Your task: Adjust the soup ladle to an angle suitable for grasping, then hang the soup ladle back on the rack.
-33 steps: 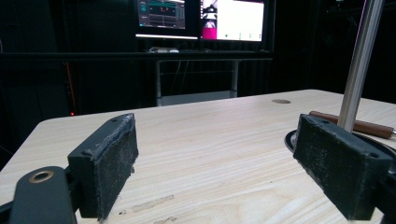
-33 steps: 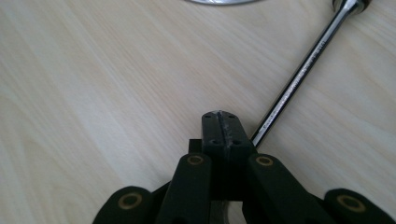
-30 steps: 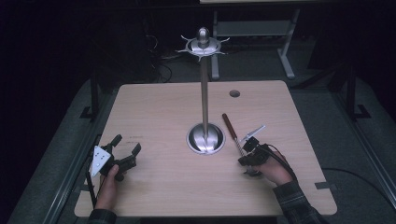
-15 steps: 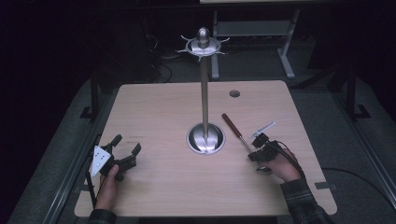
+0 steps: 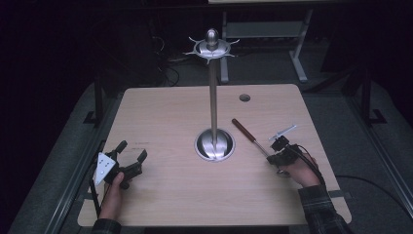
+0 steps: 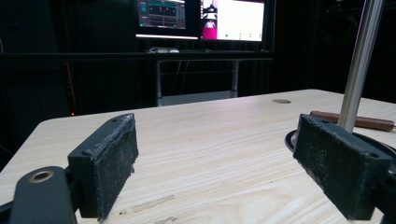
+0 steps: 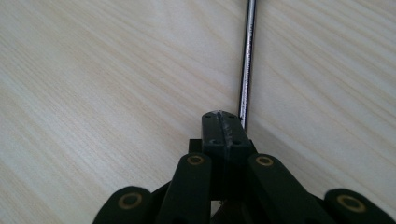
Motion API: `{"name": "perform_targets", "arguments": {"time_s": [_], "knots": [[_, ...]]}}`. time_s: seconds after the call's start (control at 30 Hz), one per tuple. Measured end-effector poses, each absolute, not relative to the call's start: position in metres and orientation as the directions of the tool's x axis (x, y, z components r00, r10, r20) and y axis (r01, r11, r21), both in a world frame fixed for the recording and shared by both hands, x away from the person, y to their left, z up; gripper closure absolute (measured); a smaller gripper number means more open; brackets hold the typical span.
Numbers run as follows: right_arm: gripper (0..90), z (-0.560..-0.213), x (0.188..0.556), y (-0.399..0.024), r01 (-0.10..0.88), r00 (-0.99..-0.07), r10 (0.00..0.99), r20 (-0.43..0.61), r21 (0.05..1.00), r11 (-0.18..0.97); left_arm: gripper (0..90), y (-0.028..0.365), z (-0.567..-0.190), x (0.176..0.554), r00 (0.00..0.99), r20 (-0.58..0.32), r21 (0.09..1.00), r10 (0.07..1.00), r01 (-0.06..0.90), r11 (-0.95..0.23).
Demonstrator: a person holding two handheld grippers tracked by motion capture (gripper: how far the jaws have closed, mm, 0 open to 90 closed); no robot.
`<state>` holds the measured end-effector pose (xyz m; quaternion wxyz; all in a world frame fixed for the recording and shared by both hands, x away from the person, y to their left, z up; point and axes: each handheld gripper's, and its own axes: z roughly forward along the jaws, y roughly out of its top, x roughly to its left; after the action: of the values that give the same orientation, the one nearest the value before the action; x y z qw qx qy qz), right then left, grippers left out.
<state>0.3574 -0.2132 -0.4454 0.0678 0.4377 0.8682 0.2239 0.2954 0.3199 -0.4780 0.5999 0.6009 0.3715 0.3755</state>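
Observation:
A tall metal stand (image 5: 213, 97) with a round base (image 5: 215, 145) and a hooked crown (image 5: 211, 46) rises from mid-table. Right of the base lies a utensil with a brown wooden handle (image 5: 242, 129) and a thin steel shaft (image 7: 247, 60). My right gripper (image 5: 271, 157) rests at the shaft's near end, jaws pressed together; in the right gripper view (image 7: 225, 123) the shaft runs along their right side, not between them. At the front left, my left gripper (image 5: 132, 149) lies open on the table, holding nothing. The left gripper view (image 6: 219, 163) shows the pole (image 6: 359, 60) and handle (image 6: 355, 121) beyond its right jaw.
The light wooden table (image 5: 160, 112) has a small round hole (image 5: 244, 97) near its far right corner. Dark floor and metal frame legs surround it. Lit monitors (image 6: 201, 18) stand on a desk beyond the far edge.
The right hand and gripper slid right and slightly toward the front along the utensil's shaft. The left gripper stayed put.

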Motion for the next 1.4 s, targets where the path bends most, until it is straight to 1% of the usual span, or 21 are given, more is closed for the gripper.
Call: {"name": "perform_targets", "arguments": {"time_s": [0.2, 0.27, 0.33, 0.53, 0.83, 1.17, 1.4], "knots": [[89.8, -0.441, 0.358, -0.216, 0.722, -0.611, 0.785, 0.102, 0.478, 0.501, 13.1, 0.32, -0.478, 0.295, 0.441, 0.003, 1.0, 0.898, -0.003, -0.002], [89.8, -0.439, 0.358, -0.216, 0.73, -0.602, 0.789, 0.125, 0.485, 0.481, 13.1, 0.32, -0.478, 0.295, 0.441, 0.003, 1.0, 0.898, -0.004, -0.002], [89.7, -0.437, 0.359, -0.217, 0.726, -0.604, 0.788, 0.119, 0.491, 0.482, 13.1, 0.32, -0.478, 0.295, 0.44, 0.003, 1.0, 0.898, -0.002, -0.002], [84.2, -0.429, 0.367, -0.215, 0.733, -0.59, 0.797, 0.128, 0.5, 0.461, 13.1, 0.32, -0.478, 0.295, 0.439, 0.004, 1.0, 0.898, -0.003, -0.002], [75.4, -0.422, 0.392, -0.2, 0.728, -0.595, 0.798, 0.099, 0.487, 0.483, 13.1, 0.32, -0.478, 0.295, 0.442, 0.003, 1.0, 0.897, -0.003, -0.002], [71.1, -0.416, 0.423, -0.182, 0.72, -0.611, 0.783, 0.111, 0.488, 0.493, 13.1, 0.32, -0.478, 0.295, 0.443, 0.002, 1.0, 0.897, -0.003, -0.001], [68.5, -0.419, 0.448, -0.167, 0.714, -0.629, 0.775, 0.06, 0.438, 0.546, 13.1, 0.32, -0.478, 0.296, 0.445, 0.002, 1.0, 0.896, -0.003, -0.001]]}}
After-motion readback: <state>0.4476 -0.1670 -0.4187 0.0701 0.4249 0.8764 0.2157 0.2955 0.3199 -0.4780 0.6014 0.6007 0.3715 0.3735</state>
